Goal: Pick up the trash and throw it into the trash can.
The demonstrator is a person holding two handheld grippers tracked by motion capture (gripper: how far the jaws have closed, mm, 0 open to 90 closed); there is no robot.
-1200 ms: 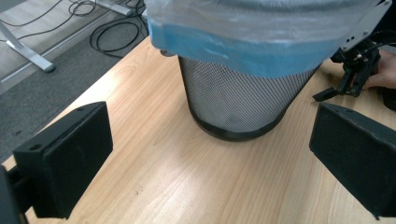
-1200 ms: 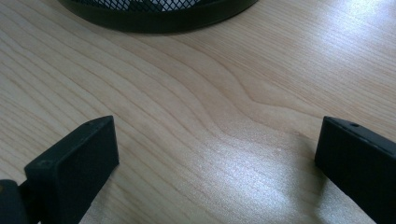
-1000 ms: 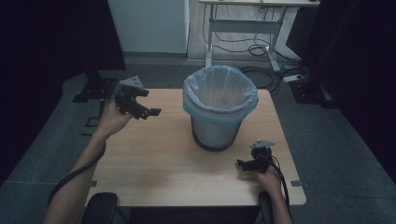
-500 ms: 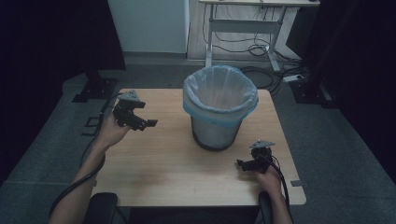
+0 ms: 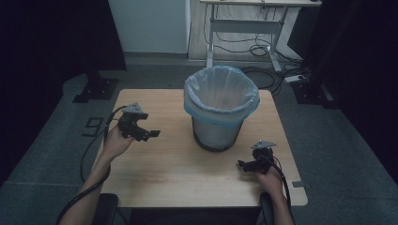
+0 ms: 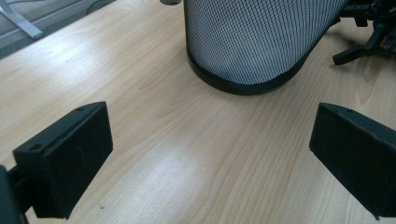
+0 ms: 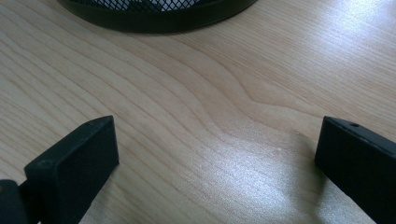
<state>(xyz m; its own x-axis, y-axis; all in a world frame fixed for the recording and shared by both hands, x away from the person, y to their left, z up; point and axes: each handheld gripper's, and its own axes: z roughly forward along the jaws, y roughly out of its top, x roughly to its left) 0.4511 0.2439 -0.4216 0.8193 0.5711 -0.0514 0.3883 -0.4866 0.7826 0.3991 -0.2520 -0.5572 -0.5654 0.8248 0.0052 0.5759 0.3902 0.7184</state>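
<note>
A black mesh waste bin (image 5: 219,119) lined with a pale blue bag stands upright in the middle of the wooden table (image 5: 178,173). My left gripper (image 5: 149,134) hovers over the table's left side, jaws wide open, empty, pointing at the bin (image 6: 252,42). In the left gripper view its gap (image 6: 210,154) frames bare wood. My right gripper (image 5: 245,165) rests low near the front right, just in front of the bin, also open and empty. The bin's base rim (image 7: 159,14) lies close ahead of its gap (image 7: 217,163). The right gripper (image 6: 369,32) shows beyond the bin.
Dark floor surrounds the table. A metal desk frame (image 5: 253,28) with cables stands behind it, and a black stand base (image 5: 96,86) sits off the far left corner. Cables trail from both grippers toward the front edge.
My left gripper has come down and toward the front, from near the far left corner to the table's left middle. The right gripper has stayed put.
</note>
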